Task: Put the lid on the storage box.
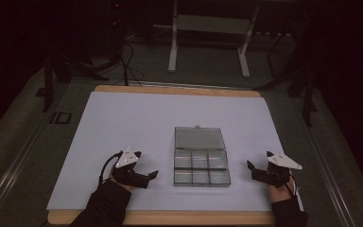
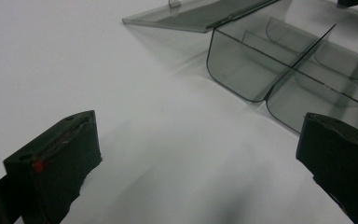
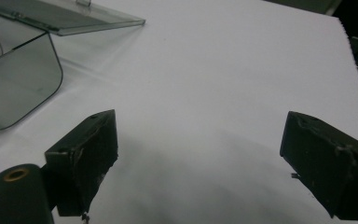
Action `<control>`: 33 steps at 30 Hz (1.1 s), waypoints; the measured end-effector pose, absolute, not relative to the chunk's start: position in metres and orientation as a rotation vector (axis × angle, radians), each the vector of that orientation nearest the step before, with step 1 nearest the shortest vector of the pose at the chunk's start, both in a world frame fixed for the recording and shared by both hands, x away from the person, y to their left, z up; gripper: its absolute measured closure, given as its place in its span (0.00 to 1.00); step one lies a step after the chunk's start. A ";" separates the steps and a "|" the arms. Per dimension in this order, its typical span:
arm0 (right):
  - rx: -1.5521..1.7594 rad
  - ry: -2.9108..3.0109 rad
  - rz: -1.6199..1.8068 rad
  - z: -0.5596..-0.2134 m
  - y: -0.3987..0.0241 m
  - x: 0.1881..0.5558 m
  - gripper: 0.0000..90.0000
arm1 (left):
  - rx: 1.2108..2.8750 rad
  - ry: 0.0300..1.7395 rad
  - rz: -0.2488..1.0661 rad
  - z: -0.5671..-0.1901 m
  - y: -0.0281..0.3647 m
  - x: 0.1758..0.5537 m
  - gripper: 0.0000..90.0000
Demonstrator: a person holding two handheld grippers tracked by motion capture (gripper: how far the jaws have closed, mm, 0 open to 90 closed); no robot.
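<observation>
The left gripper (image 1: pixel 144 166) rests low near the desk's front edge, toward its left corner, jaws spread wide with nothing between them, pointing inward. The right gripper (image 1: pixel 260 166) sits near the same edge toward the right corner, jaws also wide apart and bare, pointing inward. Dark sleeves (image 1: pixel 105 205) come in over the front edge.

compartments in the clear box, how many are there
6, in two rows of three inside the clear box: three in the far row next to the open lid, three in the near row toward the table's front edge. None looks hidden in the high view.
</observation>
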State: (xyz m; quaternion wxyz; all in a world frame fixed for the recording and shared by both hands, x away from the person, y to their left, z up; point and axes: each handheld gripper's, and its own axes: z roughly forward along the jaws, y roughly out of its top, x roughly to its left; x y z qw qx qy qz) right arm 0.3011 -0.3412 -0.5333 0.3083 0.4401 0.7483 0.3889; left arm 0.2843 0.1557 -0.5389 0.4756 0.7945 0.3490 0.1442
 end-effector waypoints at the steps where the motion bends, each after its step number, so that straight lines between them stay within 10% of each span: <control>1: 1.163 1.978 1.028 -0.533 -0.341 0.301 0.12 | 1.942 0.853 0.352 -0.539 0.156 0.284 0.01; 33: 1.184 1.979 1.045 -0.533 -0.343 0.301 0.12 | 2.119 0.756 0.062 -0.488 0.122 0.309 0.02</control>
